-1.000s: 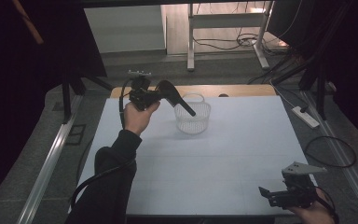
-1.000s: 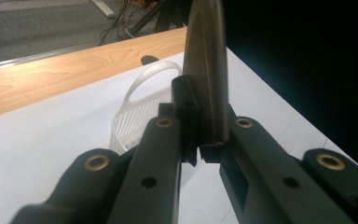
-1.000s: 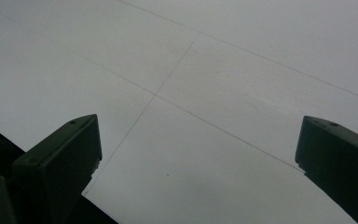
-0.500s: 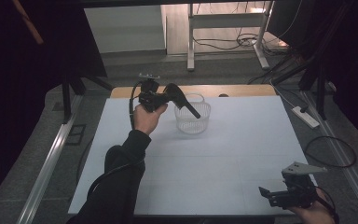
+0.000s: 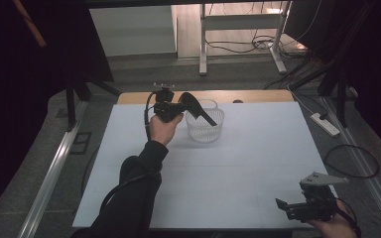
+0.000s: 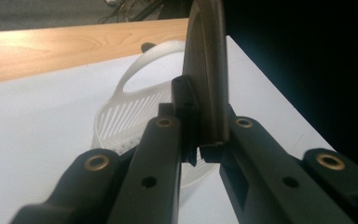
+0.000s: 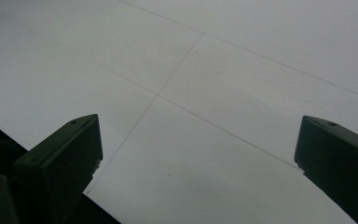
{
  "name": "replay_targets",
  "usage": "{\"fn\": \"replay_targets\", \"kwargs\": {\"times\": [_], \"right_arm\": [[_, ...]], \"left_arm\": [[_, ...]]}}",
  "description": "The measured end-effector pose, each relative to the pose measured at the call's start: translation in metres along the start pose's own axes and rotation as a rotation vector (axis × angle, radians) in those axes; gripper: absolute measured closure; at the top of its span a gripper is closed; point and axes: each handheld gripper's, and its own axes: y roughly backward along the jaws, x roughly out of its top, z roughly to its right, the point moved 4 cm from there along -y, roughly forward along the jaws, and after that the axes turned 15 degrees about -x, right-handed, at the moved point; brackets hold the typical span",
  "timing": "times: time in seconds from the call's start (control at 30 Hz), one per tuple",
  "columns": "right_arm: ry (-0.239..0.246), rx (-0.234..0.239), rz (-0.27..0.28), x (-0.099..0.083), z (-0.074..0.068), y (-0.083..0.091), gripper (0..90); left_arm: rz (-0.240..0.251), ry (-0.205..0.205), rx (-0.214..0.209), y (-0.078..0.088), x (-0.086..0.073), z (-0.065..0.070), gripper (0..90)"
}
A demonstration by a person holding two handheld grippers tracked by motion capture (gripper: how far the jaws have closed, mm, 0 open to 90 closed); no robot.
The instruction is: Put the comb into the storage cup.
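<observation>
Left gripper [image 5: 191,106] is clamped on a dark flat piece [image 5: 198,109], ribbed on one face (looks like a brush or comb-type part, can't tell exactly). In the left gripper view the jaws pinch its lower end and the piece [image 6: 207,70] stands up between them, edge-on to the camera. In the high view the piece slants down to the right, its far tip over the rim of the white slotted basket [image 5: 206,130]. Can't tell if the tip touches the basket. Basket [image 6: 121,119] sits on the white table cover [image 5: 228,168], toward the far edge, near the bare wooden strip [image 5: 248,95]; it has a loop handle and slotted walls.

Right gripper [image 5: 290,206] is at the near right corner of the table, well apart from the basket, held in the person's hand [image 5: 335,225]. Its jaws stand wide apart with nothing between them; in the right gripper view bare white cover [image 7: 205,93] shows between them.
</observation>
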Motion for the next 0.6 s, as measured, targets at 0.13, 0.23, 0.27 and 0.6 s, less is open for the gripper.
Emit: {"fn": "replay_targets", "kwargs": {"times": [0.13,0.23,0.27,0.6], "right_arm": [[-0.001,-0.001,0.001,0.000,0.000,0.000,1.6],[-0.002,0.000,0.000,0.000,0.000,0.000,1.7],[-0.003,-0.001,0.000,0.000,0.000,0.000,1.7],[0.000,0.002,-0.001,0.000,0.000,0.000,1.8]], "left_arm": [[-0.002,0.007,0.004,-0.006,-0.004,-0.003,87.3],[0.000,0.013,0.002,-0.008,-0.006,-0.004,87.3],[0.000,0.014,0.003,-0.009,-0.007,-0.005,87.3],[0.028,0.045,-0.011,-0.011,-0.014,-0.013,87.2]]}}
